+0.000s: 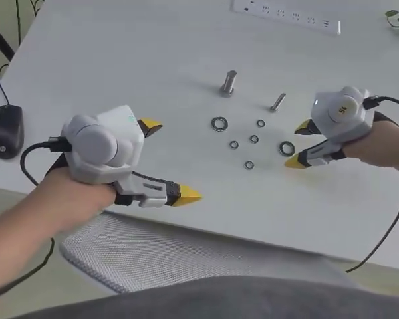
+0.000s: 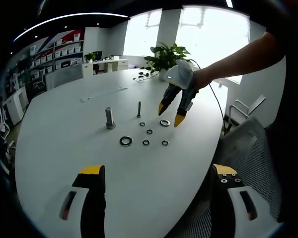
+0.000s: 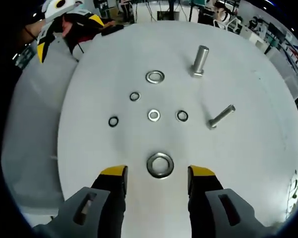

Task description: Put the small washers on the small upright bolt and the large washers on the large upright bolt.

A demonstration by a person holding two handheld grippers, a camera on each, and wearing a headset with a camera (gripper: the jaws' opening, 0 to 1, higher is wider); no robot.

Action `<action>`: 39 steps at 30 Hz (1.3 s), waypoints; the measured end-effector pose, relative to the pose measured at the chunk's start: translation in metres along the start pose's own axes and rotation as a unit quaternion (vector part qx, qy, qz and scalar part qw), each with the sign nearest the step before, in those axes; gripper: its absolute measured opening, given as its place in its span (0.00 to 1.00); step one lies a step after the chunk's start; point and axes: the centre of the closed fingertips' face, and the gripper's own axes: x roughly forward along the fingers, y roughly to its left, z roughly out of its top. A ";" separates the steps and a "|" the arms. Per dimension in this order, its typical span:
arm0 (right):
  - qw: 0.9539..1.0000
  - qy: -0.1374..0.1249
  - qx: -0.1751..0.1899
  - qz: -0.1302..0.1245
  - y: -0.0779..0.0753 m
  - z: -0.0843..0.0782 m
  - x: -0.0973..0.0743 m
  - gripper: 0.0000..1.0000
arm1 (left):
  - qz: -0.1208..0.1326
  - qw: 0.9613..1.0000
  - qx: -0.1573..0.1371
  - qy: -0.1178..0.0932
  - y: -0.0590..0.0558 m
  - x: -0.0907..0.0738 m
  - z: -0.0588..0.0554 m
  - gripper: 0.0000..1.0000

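Note:
On the white table (image 1: pixel 120 60) the large bolt (image 1: pixel 229 83) stands upright, and the small bolt (image 1: pixel 277 102) stands to its right. One large washer (image 1: pixel 219 123) lies flat in front of the large bolt. Several small washers (image 1: pixel 254 139) lie scattered nearby. My right gripper (image 1: pixel 296 145) is open, its yellow tips on either side of the second large washer (image 3: pixel 160 165) without touching it. The left gripper (image 1: pixel 170 159) is open and holds nothing, near the table's front edge, well left of the washers. In the left gripper view the jaws (image 2: pixel 157 171) stand wide apart.
A white power strip (image 1: pixel 286 13) lies at the table's far edge. A black mouse (image 1: pixel 4 129) sits at the left edge. A grey mesh chair (image 1: pixel 153 252) is below the front edge. A potted plant (image 2: pixel 166 57) stands on the table's right end.

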 end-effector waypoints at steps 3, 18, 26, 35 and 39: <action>1.000 0.001 -0.002 0.004 0.003 0.000 0.000 0.49 | -0.002 1.000 0.001 -0.001 -0.003 -0.001 -0.001 0.87; 0.998 0.031 -0.045 0.011 0.002 0.003 0.006 0.43 | 0.016 1.000 0.022 0.007 0.005 -0.003 -0.005 0.86; 0.998 0.043 -0.054 0.012 0.004 0.005 0.006 0.38 | 0.038 0.997 0.053 0.031 0.019 0.001 -0.012 0.90; 0.996 0.060 -0.066 0.011 0.002 0.005 0.007 0.28 | 0.036 0.997 0.054 0.029 0.020 0.003 -0.008 0.86; 0.995 0.072 -0.066 0.012 0.002 0.006 0.007 0.25 | 0.035 0.997 0.059 0.026 0.017 0.004 -0.003 0.85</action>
